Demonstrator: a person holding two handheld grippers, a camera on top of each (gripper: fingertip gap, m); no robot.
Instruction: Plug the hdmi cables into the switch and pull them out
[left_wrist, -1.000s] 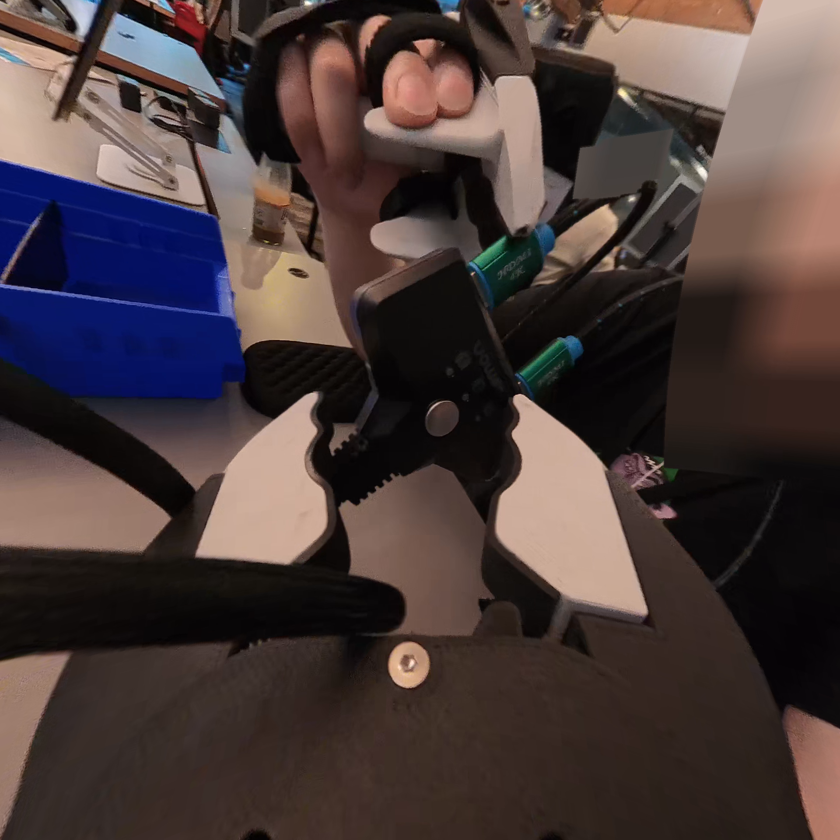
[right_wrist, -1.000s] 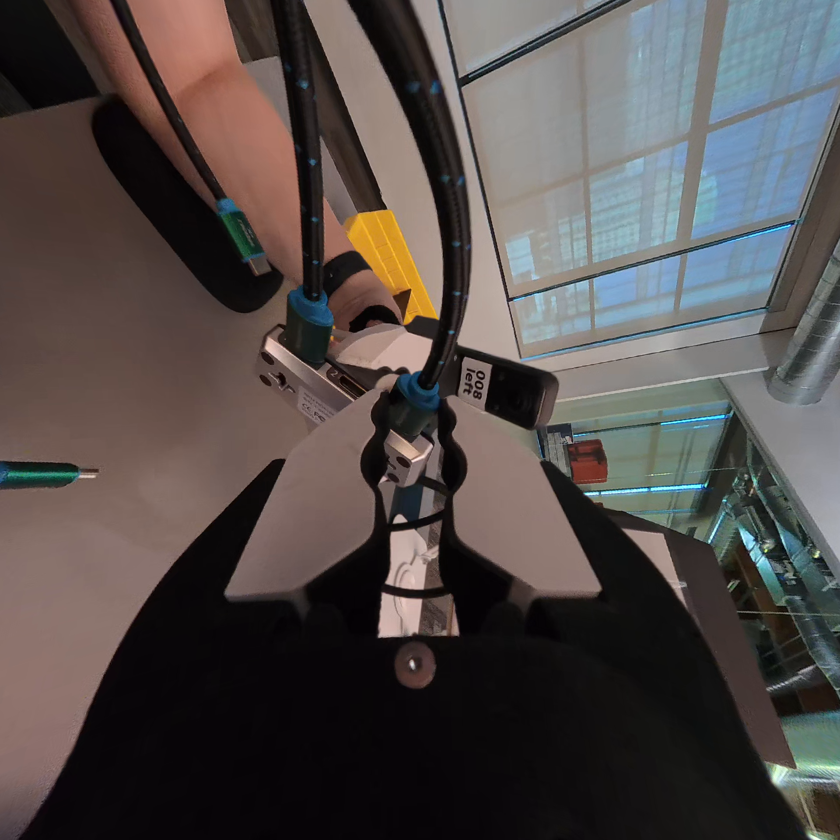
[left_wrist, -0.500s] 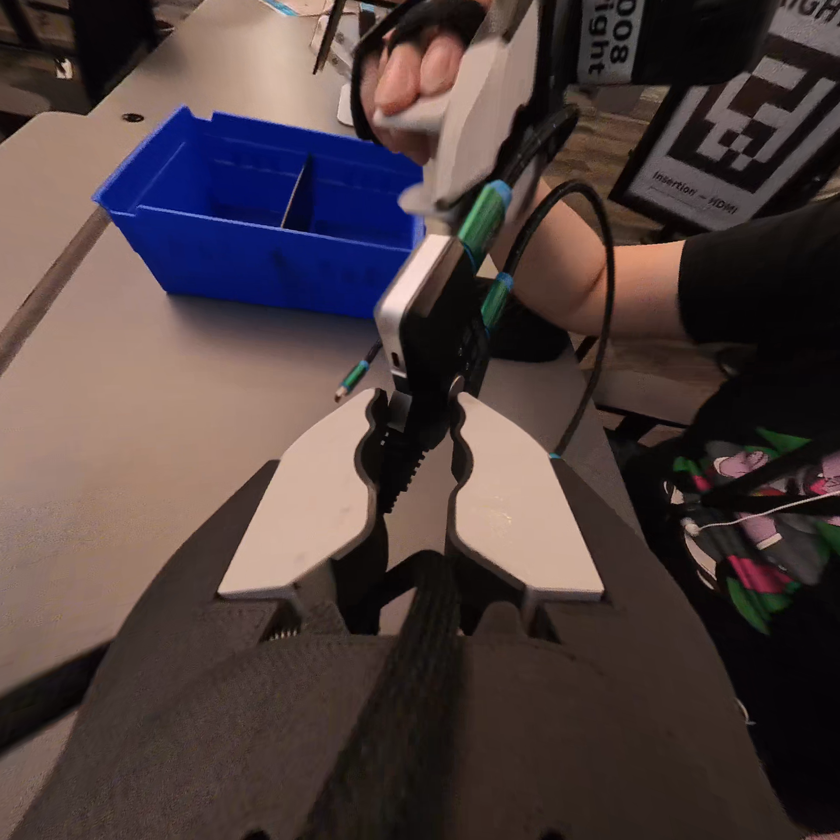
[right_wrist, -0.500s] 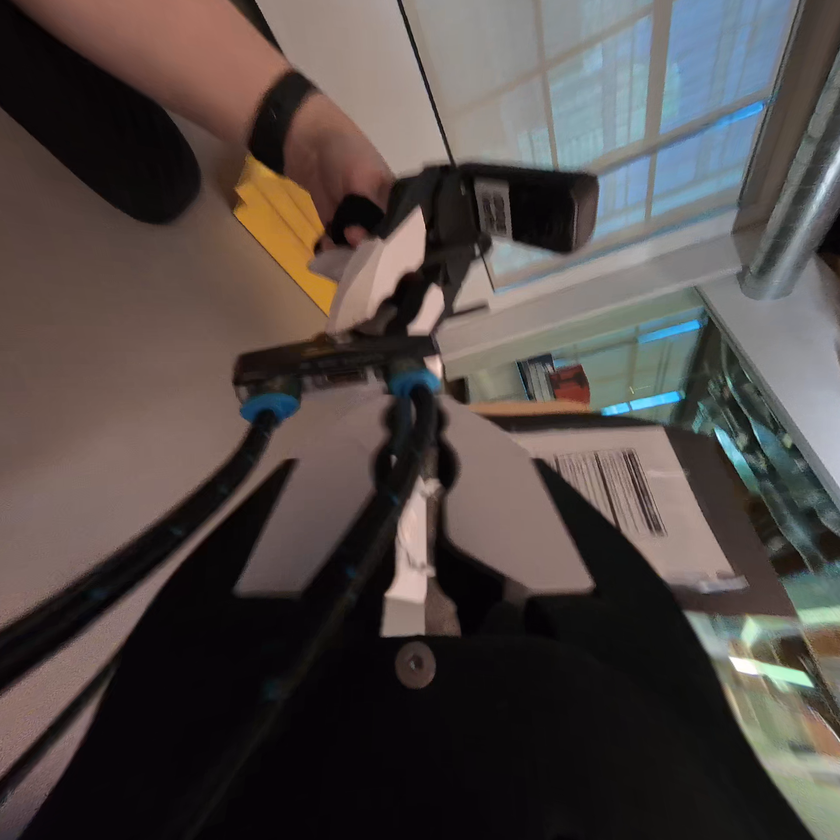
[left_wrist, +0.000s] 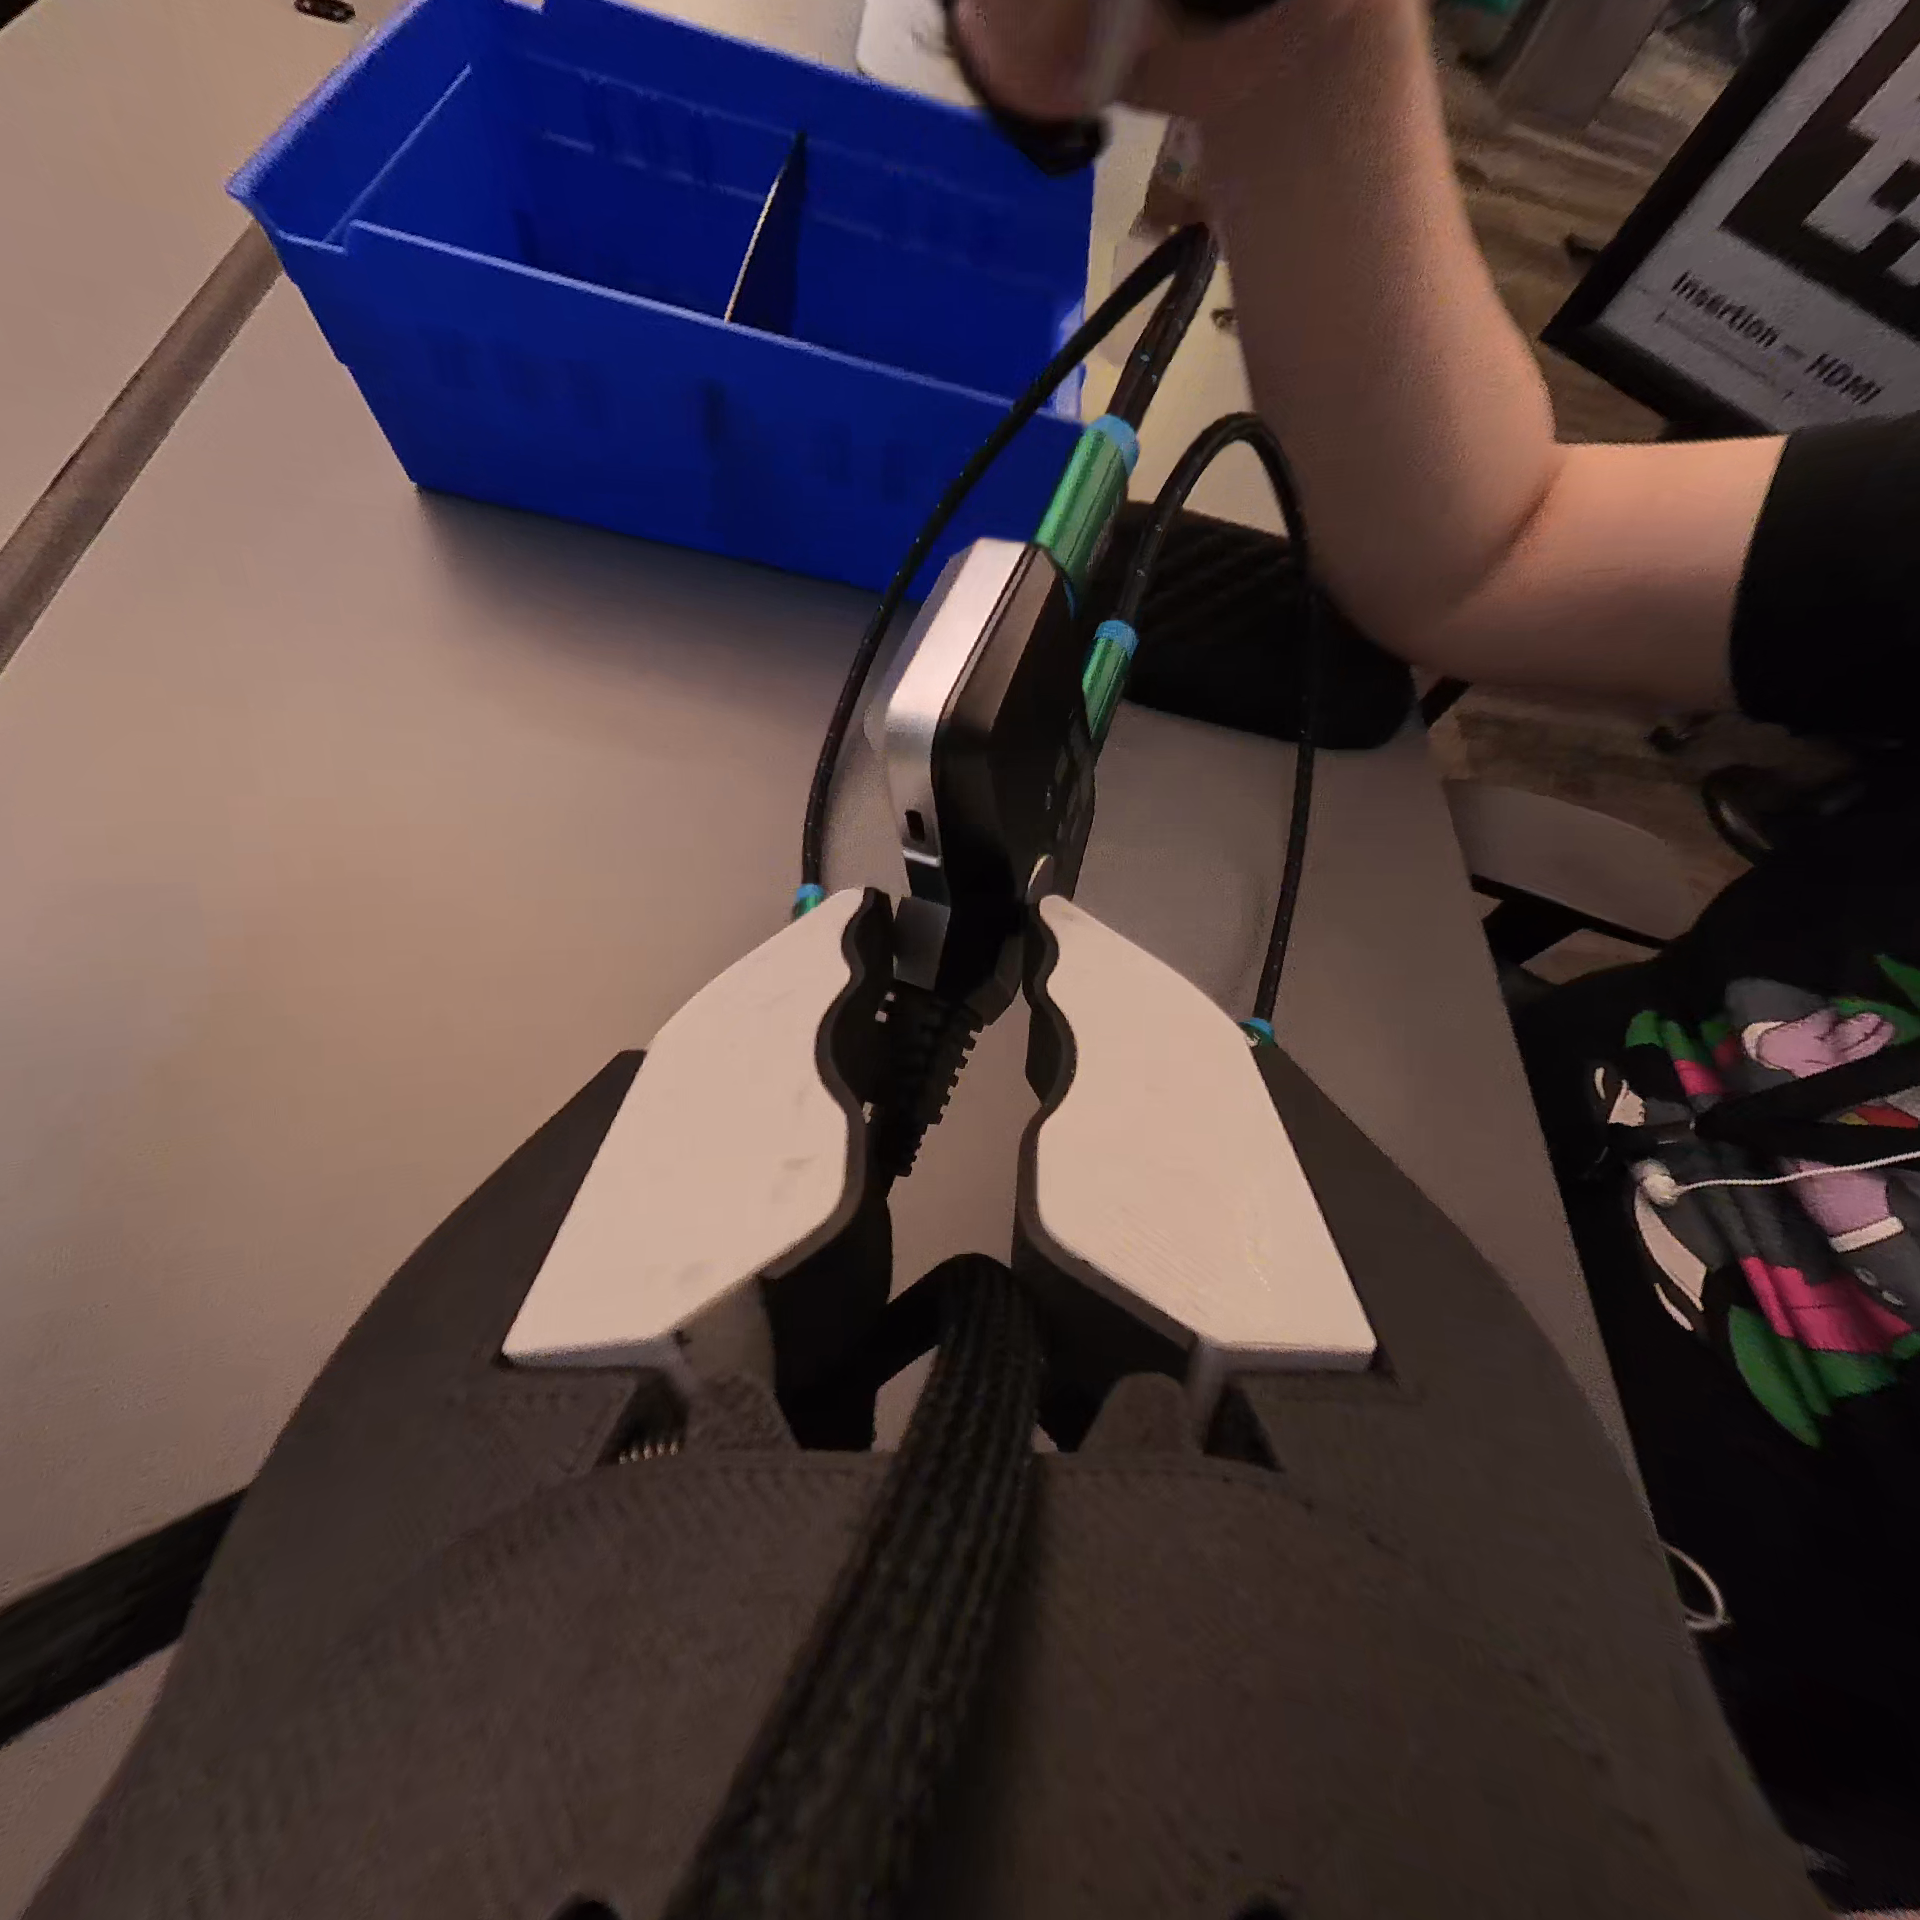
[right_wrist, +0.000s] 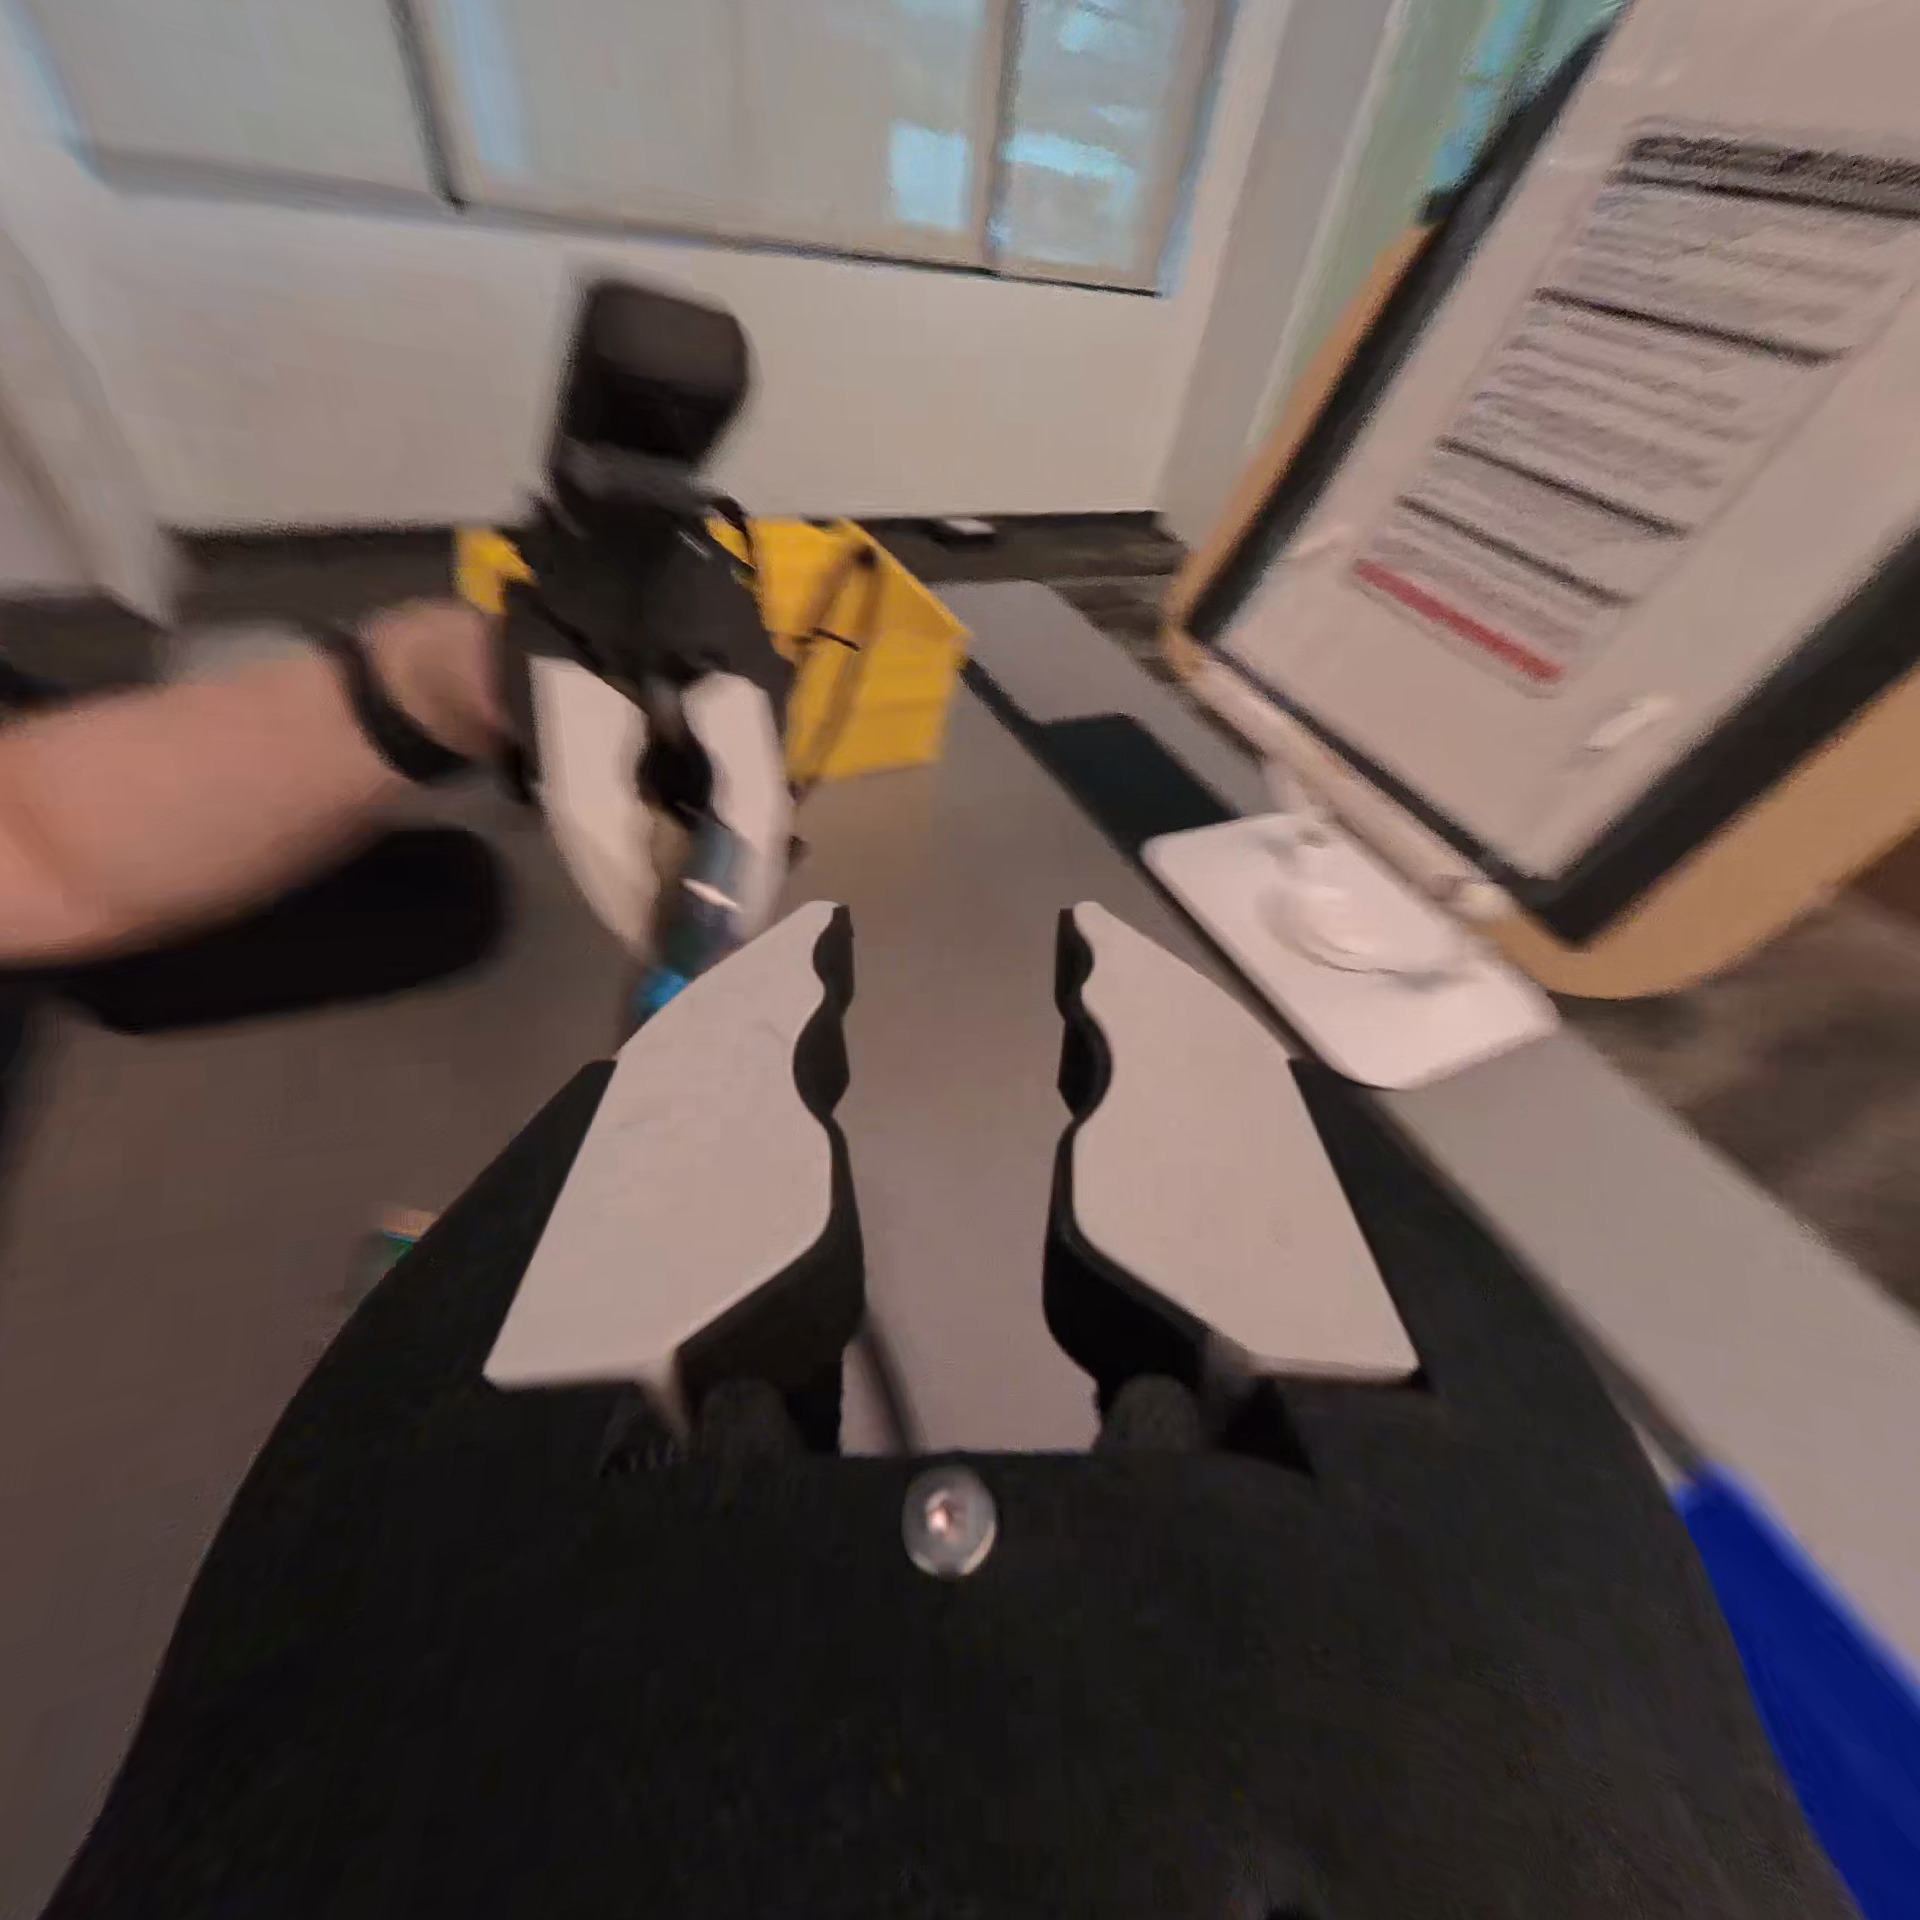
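My left gripper (left_wrist: 961, 914) is shut on the near end of the silver and black switch (left_wrist: 997, 727) and holds it above the grey table. Two green HDMI plugs sit in its far side, one upper (left_wrist: 1086, 499) and one lower (left_wrist: 1107, 670). A thick braided cable (left_wrist: 935, 1507) runs between my left fingers into the switch's near end. My right gripper (right_wrist: 954, 920) is open and empty over the table. The right wrist view shows the left gripper (right_wrist: 675, 800) farther off to the left, blurred, still holding the switch.
A blue divided bin (left_wrist: 665, 343) stands at the back left. A black wrist rest (left_wrist: 1247, 644) lies under the person's forearm. A yellow bin (right_wrist: 883, 665) sits behind the left gripper. A framed sheet on a white stand (right_wrist: 1351, 935) stands at the right. The left gripper's tips are roughly 15 centimeters from the right gripper's.
My right gripper has let go of the green plug, opened and pulled away from the switch. My left gripper has kept its hold and tipped the switch over the table.
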